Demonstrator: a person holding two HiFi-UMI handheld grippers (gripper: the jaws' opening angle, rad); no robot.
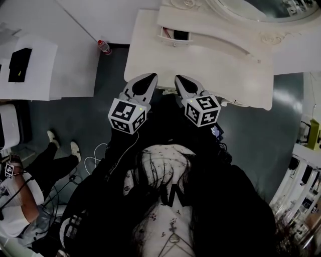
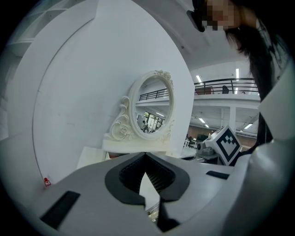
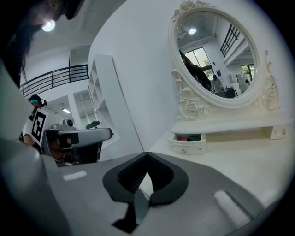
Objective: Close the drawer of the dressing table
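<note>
- Head view: the white tabletop [image 1: 210, 65] of the dressing table runs across the top, with the mirror [image 1: 256, 6] at its far edge. The drawer [image 1: 175, 35] sits in the raised shelf left of the mirror and is pulled out, its inside dark. The left claw [image 1: 148, 80] and right claw [image 1: 181, 81] hang side by side at the tabletop's near edge, well short of the mirror and apart from the drawer. A small bottle [image 1: 104, 46] with a red cap lies on the floor, far left of the mirror.
- Left claw view: the left claw [image 2: 145, 156] has its tips pressed together with nothing between them. It points toward the oval mirror [image 2: 154, 108], which stands just above the tips. The drawer cannot be made out here.
- Right claw view: the right claw [image 3: 147, 154] is likewise closed and empty. The drawer [image 3: 186, 143] sits under the left end of the mirror [image 3: 216, 60], pulled out, with something red and something dark inside.
</note>
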